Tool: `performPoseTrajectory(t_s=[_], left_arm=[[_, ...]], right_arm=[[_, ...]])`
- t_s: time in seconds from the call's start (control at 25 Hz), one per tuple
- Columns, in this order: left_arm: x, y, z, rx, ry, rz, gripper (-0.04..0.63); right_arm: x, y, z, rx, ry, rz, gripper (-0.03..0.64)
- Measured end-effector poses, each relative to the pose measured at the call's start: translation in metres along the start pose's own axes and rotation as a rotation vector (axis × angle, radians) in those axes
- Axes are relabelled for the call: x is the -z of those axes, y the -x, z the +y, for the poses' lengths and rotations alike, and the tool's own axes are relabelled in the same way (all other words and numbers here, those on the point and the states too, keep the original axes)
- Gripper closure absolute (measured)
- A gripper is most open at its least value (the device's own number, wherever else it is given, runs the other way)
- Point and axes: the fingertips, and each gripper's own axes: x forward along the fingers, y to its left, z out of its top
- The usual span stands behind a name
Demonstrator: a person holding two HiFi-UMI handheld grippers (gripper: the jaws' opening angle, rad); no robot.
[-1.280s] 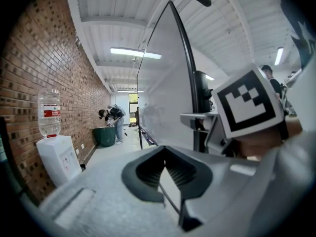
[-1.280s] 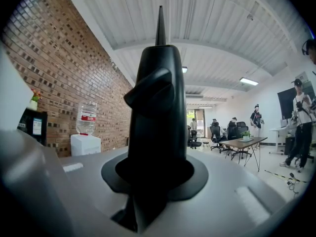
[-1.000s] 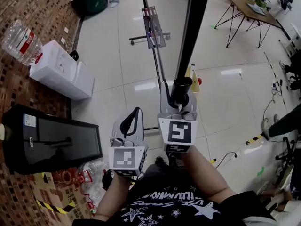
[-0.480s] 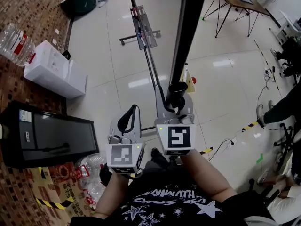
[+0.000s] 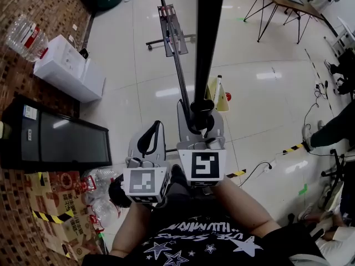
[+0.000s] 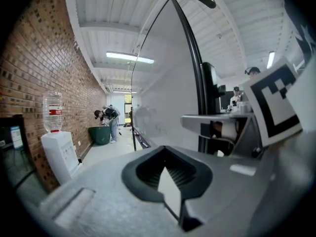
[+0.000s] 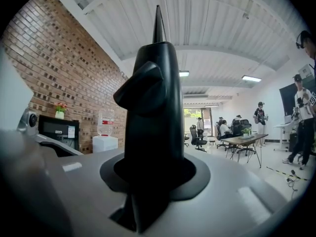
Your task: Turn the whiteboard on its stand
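Pale glossy floor tiles (image 5: 138,93) stretch away beyond both pairs of jaws, with a brick wall (image 6: 44,68) running along to the left of them. Against that wall, left of the left gripper (image 5: 150,140), stand a white water dispenser (image 5: 69,71) and a black screen (image 5: 55,143). Far off to the right of the jaws is a trestle-legged bench (image 5: 285,1).

The whiteboard (image 5: 206,43) rises edge-on straight ahead, its stand (image 5: 180,76) running along the floor beyond. The right gripper (image 5: 201,121) has its jaws clamped on the board's black frame edge; they have just been easing apart, with the frame between them. The left gripper's jaws are closed together and empty, just left of the board's white face.
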Motion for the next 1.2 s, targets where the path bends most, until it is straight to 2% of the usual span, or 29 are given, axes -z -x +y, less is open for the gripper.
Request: performPoseTrajectory(t_s=[0.2, 0.36, 0.6, 0.8, 0.92, 1.04, 1.2], left_arm=[[0.012, 0.027, -0.017, -0.053, 0.006, 0.035, 0.589], [0.023, 0.043, -0.022, -0.063, -0.010, 0.048, 0.589], [0.025, 0.052, -0.031, -0.036, -0.017, 0.027, 0.589], [0.019, 0.062, -0.045, 0.023, -0.005, 0.029, 0.589], [0.026, 0.068, -0.052, 0.071, -0.026, 0.012, 0.589], [0.035, 0.076, -0.055, 0.092, -0.021, 0.029, 0.589], [0.032, 0.080, -0.059, 0.125, -0.030, 0.009, 0.589]], right_arm=[[-0.003, 0.031, -0.002, -0.002, -0.011, -0.015, 0.477], [0.001, 0.046, -0.001, 0.018, -0.008, -0.002, 0.491], [0.001, 0.057, -0.003, 0.038, -0.013, -0.012, 0.497], [0.003, 0.069, -0.005, 0.049, -0.008, -0.010, 0.500], [0.003, 0.080, -0.007, 0.053, -0.004, -0.011, 0.501], [0.005, 0.093, -0.005, 0.046, 0.003, -0.019, 0.502], [0.003, 0.115, -0.009, 0.045, -0.005, -0.016, 0.502]])
